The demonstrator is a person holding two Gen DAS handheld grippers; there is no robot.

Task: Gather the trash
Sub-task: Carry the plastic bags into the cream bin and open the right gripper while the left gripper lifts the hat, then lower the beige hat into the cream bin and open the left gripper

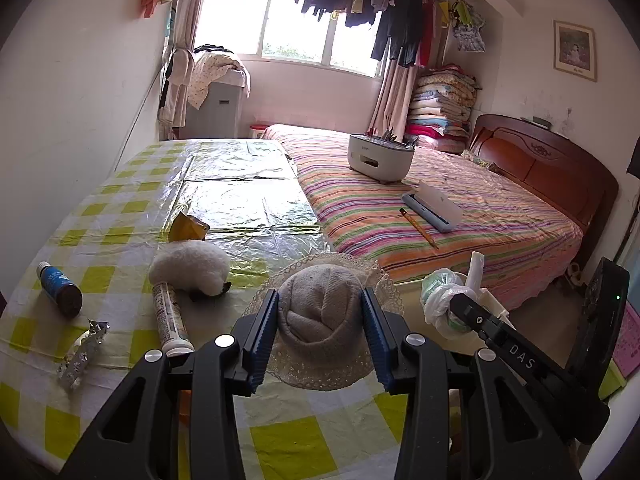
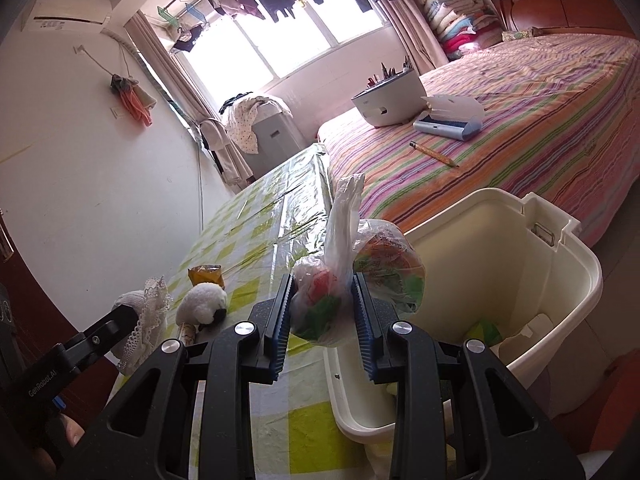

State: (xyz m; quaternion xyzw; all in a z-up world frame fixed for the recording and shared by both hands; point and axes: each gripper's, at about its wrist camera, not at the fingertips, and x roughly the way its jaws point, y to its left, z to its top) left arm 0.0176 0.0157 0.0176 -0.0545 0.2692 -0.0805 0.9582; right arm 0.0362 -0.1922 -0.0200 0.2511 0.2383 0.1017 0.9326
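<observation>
Right wrist: hand-held gripper clamped on knotted bag, contents perhaps wrappers.

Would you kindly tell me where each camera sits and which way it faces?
Left wrist: on the left tool, facing across the checked table toward the window; its blue pads clamp a lace-trimmed hat.
Right wrist: on the right tool, clamping a plastic bag beside the white bin.
Shared: hat, bed, plush toy, each other's tool.
</observation>
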